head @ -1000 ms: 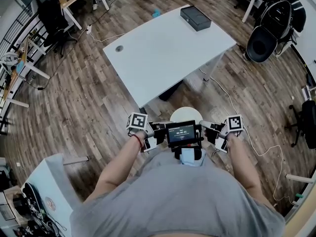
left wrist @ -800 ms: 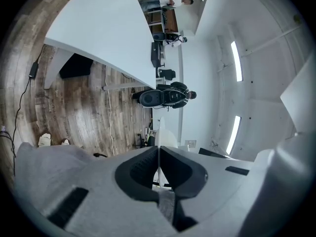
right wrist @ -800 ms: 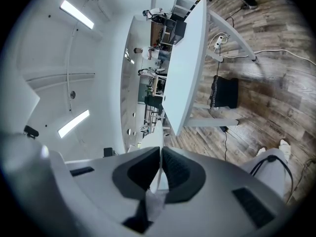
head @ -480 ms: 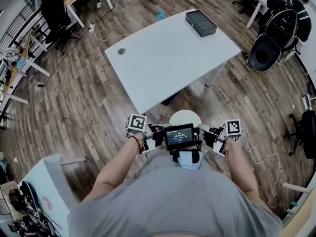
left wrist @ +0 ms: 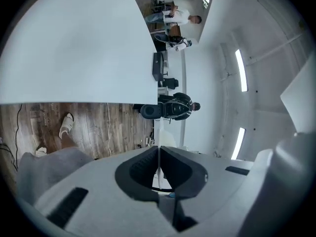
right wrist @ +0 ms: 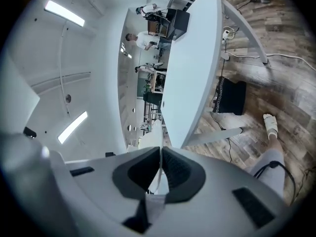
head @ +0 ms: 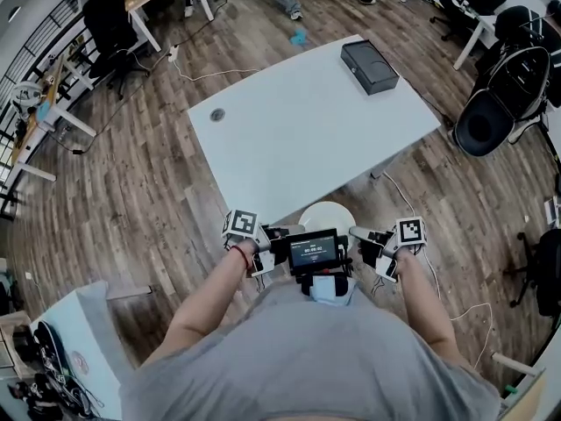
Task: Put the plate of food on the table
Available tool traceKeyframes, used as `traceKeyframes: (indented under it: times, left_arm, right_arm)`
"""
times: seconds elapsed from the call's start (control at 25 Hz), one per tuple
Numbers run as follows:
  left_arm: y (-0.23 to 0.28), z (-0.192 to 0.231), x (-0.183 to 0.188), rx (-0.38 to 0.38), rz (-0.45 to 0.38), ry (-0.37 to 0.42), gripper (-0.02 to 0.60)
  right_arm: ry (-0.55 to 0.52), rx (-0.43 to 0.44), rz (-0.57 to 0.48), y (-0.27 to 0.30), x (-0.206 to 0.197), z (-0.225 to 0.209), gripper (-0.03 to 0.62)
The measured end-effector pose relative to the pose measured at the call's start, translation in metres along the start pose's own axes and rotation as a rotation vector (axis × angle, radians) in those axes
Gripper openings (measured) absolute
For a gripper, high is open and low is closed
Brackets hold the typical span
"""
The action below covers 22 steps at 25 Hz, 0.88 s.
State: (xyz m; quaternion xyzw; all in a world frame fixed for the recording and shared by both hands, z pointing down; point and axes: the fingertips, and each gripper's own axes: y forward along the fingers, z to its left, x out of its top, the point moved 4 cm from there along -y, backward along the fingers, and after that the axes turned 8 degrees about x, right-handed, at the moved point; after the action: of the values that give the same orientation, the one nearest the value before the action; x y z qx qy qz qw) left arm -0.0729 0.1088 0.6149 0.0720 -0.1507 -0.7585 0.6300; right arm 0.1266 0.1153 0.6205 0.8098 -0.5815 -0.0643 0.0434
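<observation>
Screen [head: 316, 253] digits too small; nothing legible.

Both forearms reach forward from the torso and angle inward, so the two hands sit level and near each other in front of the chest. The left gripper [head: 282, 233] points right and the right gripper [head: 361, 233] points left, tips facing. Each pair of jaws is pressed together on the thin rim of the plate [head: 326, 213]
</observation>
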Motion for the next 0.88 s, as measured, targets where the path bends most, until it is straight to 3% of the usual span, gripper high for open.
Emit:
traceKeyframes:
  times: [0.6, 0.88]
  left_arm:
    - [0.054, -0.045, 0.140, 0.007, -0.108, -0.022, 0.029]
    - [0.073, -0.055, 0.181, -0.004, -0.137, -0.009, 0.029]
  right_arm:
    - [-0.022, -0.010, 0.105, 0.020, 0.176, 0.009, 0.038]
    - [-0.048, 0.001, 0.132, 0.026, 0.224, 0.010, 0.038]
